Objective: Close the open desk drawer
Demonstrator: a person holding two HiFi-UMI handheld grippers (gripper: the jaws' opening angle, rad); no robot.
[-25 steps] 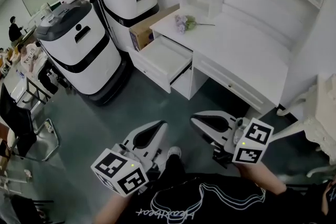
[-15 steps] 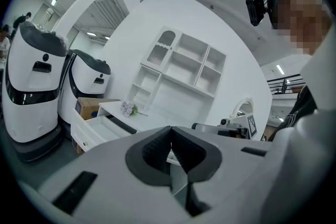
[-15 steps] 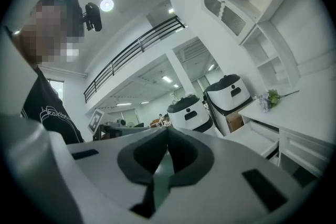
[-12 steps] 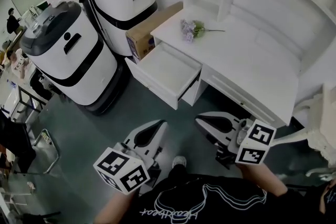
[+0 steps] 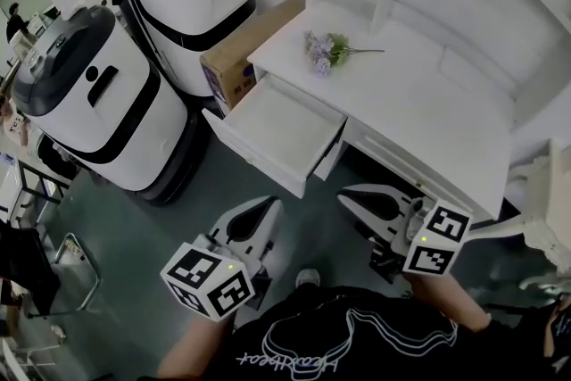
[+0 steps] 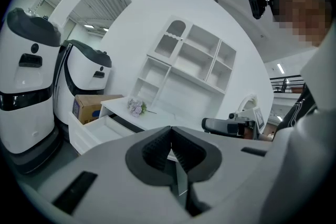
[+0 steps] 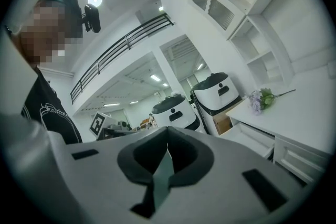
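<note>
You hold the left gripper [image 5: 260,211] and right gripper [image 5: 355,199] low, both pairs of jaws pressed together on nothing, apart from the white wooden desk [image 5: 428,103], whose shallow white drawer [image 5: 277,134] stands pulled out beside a brown cardboard box [image 5: 243,49].

Centre: white drawer [image 5: 281,131] under a white tabletop [image 5: 419,103]. Upper centre: lilac flowers [image 5: 326,49] with green stems, beside a brown cardboard box [image 5: 245,49]. Left: two white machines [image 5: 98,103] with black bands and dark grey tops. Floor [image 5: 169,227]: dark grey-green. Bottom: left gripper [image 5: 266,204] and right gripper [image 5: 344,195], pale grey with black insets; their cubes [image 5: 210,281] carry black-and-white square markers. Shirt [image 5: 357,343]: black, white line print.
</note>
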